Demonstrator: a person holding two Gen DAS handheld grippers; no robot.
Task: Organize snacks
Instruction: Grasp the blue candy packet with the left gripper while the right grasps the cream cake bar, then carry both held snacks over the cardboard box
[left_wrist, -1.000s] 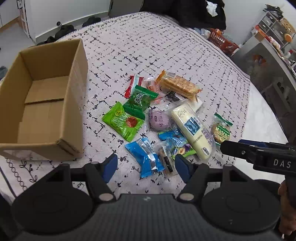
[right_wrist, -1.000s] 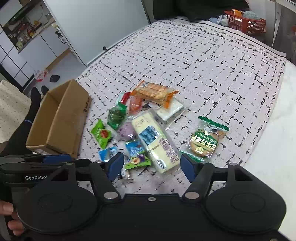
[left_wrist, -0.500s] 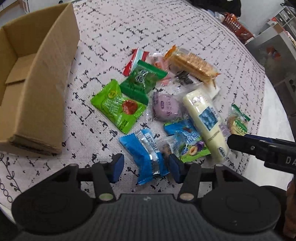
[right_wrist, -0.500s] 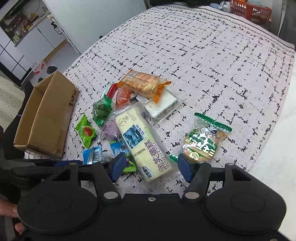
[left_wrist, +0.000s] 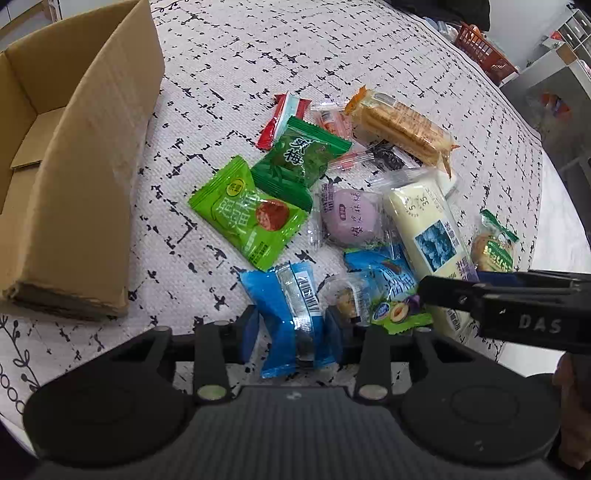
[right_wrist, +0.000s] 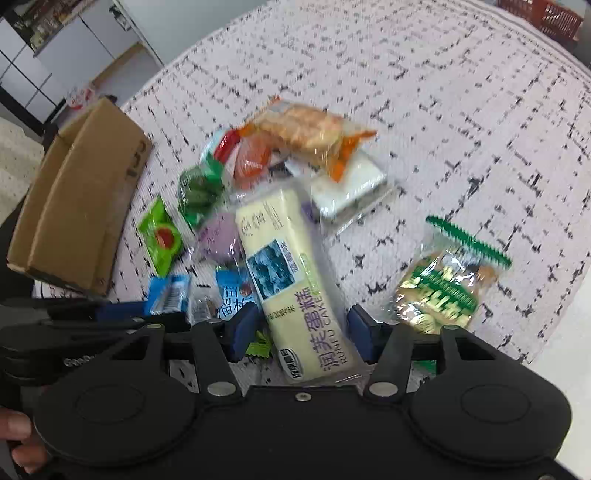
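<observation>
Several snack packets lie in a heap on the patterned tablecloth (left_wrist: 229, 74). My left gripper (left_wrist: 291, 328) points down at the heap's near edge, its jaws closing with both pads touching a blue snack packet (left_wrist: 288, 302). My right gripper (right_wrist: 303, 328) straddles the near end of a long cream cake pack (right_wrist: 288, 266); its jaws are closing, with small gaps still showing at the pads. An open, empty cardboard box (left_wrist: 74, 184) stands to the left of the heap. The right gripper's body (left_wrist: 517, 310) crosses the left wrist view at the right.
Around the blue packet lie a light green packet (left_wrist: 247, 218), a dark green plum packet (left_wrist: 299, 158), a purple sweet (left_wrist: 349, 218) and a cracker pack (left_wrist: 399, 125). A green-trimmed biscuit pack (right_wrist: 443, 288) sits apart near the table's right edge. A red basket (left_wrist: 484, 51) stands beyond.
Both grippers have sunk toward the heap and their jaws have narrowed. The left now brackets the blue packet, the right the cream cake pack.
</observation>
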